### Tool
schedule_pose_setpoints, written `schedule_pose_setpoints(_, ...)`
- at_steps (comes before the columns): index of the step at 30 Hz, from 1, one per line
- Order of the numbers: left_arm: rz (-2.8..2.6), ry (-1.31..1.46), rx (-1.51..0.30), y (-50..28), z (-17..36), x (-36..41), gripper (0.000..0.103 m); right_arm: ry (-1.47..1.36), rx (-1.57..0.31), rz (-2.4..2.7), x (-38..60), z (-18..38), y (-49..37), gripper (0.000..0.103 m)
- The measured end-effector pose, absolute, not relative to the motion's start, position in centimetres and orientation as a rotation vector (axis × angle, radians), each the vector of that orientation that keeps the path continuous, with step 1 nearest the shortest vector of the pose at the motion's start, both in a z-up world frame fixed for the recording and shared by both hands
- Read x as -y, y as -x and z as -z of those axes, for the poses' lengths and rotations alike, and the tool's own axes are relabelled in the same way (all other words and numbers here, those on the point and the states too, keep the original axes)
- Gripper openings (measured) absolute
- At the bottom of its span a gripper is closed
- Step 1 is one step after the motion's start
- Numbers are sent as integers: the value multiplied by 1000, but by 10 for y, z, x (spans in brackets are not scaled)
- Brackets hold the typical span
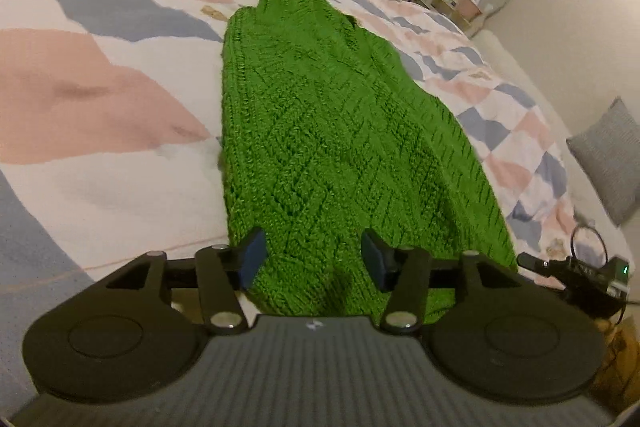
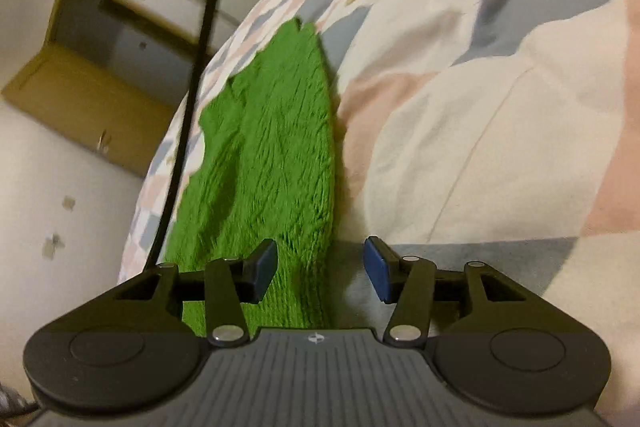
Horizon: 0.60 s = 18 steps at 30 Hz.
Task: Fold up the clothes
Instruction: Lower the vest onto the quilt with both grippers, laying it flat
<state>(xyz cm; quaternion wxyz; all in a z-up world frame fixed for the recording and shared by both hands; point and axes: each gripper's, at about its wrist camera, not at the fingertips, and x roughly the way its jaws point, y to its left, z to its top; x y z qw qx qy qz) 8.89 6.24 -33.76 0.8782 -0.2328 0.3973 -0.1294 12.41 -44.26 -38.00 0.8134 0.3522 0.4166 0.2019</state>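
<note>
No brand name or readable writing shows in either view; each gripper body carries only a small pale mark too tiny to make out.

The surface is a bed covered by a quilt (image 1: pixel 120 115) printed with pink, grey-blue and white diamonds. Pale walls and cupboard doors run behind it. In the left wrist view a small shelf unit (image 1: pixel 460 1) stands beyond the far corner of the bed, and a grey cushion (image 1: pixel 610 157) lies past the bed's right edge. In the right wrist view a wooden desk (image 2: pixel 80 99) stands against the wall beyond the bed's left edge, and one black cable (image 2: pixel 188 107) crosses in front of the camera.

There is one garment: a green knitted sweater (image 1: pixel 320 147), lying flat and lengthwise on the quilt, its near hem close to the bed's near edge and its narrower end pointing to the far side.

Two grippers are in use. The left gripper (image 1: pixel 313 261) hovers over the sweater's near hem, jaws wide with nothing between them. The right gripper (image 2: pixel 321 269) sits over the sweater's right edge, jaws also wide and holding nothing; its left finger (image 2: pixel 262 269) is above green knit, its right finger (image 2: pixel 378 269) above bare quilt.
</note>
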Motion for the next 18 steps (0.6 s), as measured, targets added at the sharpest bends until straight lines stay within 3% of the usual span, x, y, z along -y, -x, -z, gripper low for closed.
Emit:
schedule_pose_setpoints(2,233,460,-802,-83,333,-64,47,-749,-886,-450,442,383,-124,51)
schedule_pose_setpoints(4,181,464,-787,-79,328,-71,55,-761,-887,-451,443,385,-123,51)
schedule_pose_setpoints(5,157,470,-786,-77,326,-74,64,-769,-887,-449,443,385,-123,51)
schedule_pose_setpoints(9,188,536,-837,-83,331,-65,64,-756,-906,-441,430,384,-123,47)
schedule_pose_setpoints(10,201,537,-837,-85,332,-58,64,-742,-907,-445,426,383,-123,37)
schedule_pose_setpoints(11,215,538,-838,-86,333,-51,63,-724,-901,-437,424,379,-120,11)
schedule_pose_setpoints(14,171,490,-819,-81,327,-39,11,-671,-878,-414,418,365,-111,8)
schedule_pose_setpoints(15,155,477,-808,-78,324,-37,5,-661,-853,-405,422,353,-103,7)
schedule_pose_setpoints(18,163,459,-709,-43,298,-45,5,-624,-793,-388,436,320,-78,5)
